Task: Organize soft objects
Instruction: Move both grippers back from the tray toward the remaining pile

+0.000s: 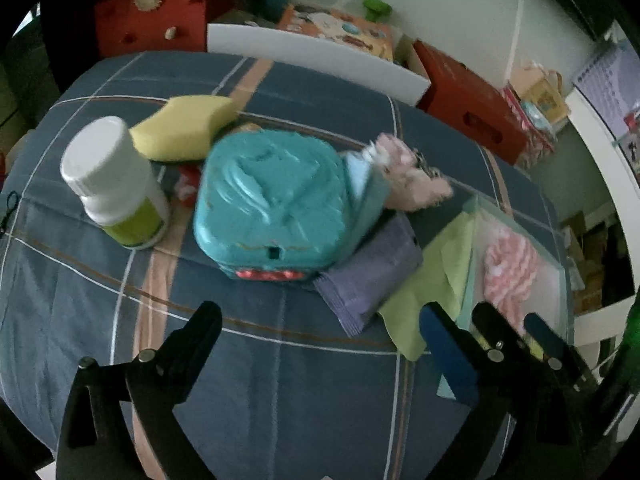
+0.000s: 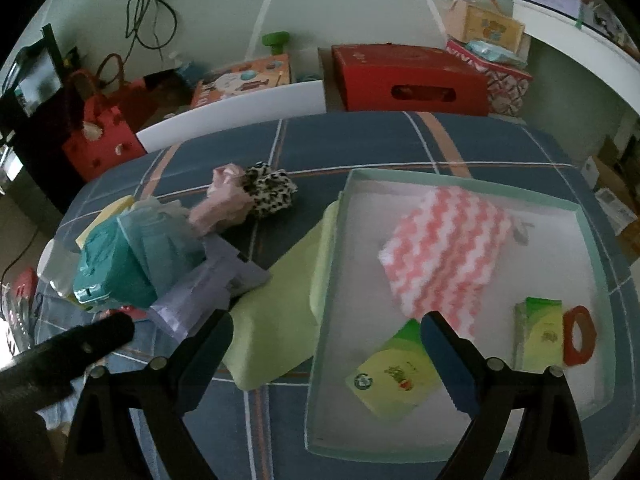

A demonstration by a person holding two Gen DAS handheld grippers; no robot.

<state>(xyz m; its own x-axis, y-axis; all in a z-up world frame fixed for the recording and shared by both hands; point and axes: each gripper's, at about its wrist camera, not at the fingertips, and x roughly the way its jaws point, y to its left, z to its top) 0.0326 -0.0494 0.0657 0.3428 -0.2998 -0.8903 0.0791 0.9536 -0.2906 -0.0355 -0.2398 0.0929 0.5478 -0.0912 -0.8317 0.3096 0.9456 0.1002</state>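
A shallow pale-green tray (image 2: 456, 183) lies on the plaid bed cover and holds a pink-and-white wavy cloth (image 2: 444, 252) and two green tissue packs (image 2: 394, 376). Left of it lie a light-green cloth (image 2: 280, 320), a purple pack (image 2: 208, 292), a teal wipes pack (image 1: 276, 200), a pink soft toy (image 2: 224, 204), a leopard scrunchie (image 2: 270, 188) and a yellow sponge (image 1: 184, 126). My left gripper (image 1: 320, 336) is open and empty, short of the teal pack. My right gripper (image 2: 326, 334) is open and empty over the tray's left rim.
A white bottle with a green label (image 1: 116, 184) stands left of the teal pack. A red ring (image 2: 578, 334) lies in the tray. A white bed rail (image 1: 316, 62), red boxes (image 2: 408, 78) and bags stand beyond the bed. The right gripper's fingers (image 1: 500, 340) show at the tray in the left wrist view.
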